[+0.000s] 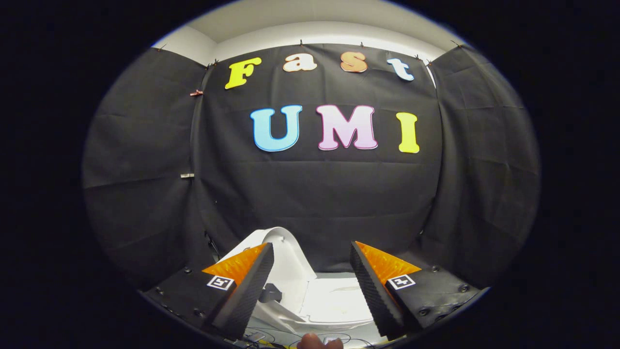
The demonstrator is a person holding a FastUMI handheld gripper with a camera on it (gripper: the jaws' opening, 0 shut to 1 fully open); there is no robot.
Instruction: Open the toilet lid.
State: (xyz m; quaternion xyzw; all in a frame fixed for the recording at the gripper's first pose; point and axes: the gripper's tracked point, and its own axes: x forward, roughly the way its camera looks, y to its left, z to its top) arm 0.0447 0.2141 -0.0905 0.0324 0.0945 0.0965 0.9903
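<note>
Recording booth, black cloth walls [315, 194], white toilet [290, 271]

Toilet lid [286, 257] is looking like smooth white plastic w/ a soft gloss, light catching along its curved edge. Toilet seat [334, 303] below is showing the same smooth, shiny white finish, prob. plastic too, though glare is washing it out. Gripper [310, 286] is hanging open, touching nothing; its fingers [252, 291] are showing ribbed, matt inner faces, rubbery-looking. Booth wall [315, 194] is looking like matt cloth, creased & wrinkled.
</note>
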